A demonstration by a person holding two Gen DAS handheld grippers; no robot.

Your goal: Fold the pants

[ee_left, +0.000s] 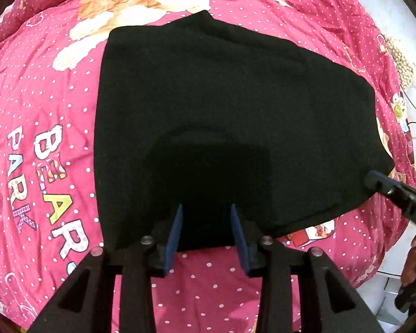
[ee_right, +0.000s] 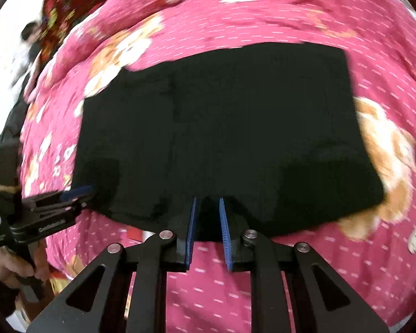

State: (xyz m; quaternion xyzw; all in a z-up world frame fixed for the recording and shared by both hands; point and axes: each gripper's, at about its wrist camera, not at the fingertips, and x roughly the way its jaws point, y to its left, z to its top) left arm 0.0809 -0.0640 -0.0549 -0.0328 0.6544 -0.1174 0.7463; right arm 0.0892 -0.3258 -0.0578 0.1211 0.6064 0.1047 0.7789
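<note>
While both sets of blue pads are seen parted, nothing is clamped: the left gripper (ee_left: 206,208) is spread wide over the near hem, and the right gripper (ee_right: 208,201) is held narrower, but still released, at the same edge. One pair of black pants (ee_left: 222,105) is laid folded into a flat, squarish block, smooth with faint creases. It's spread on one pink polka-dot bedspread (ee_left: 41,111) printed with bears. The right wrist view is motion-blurred.
</note>
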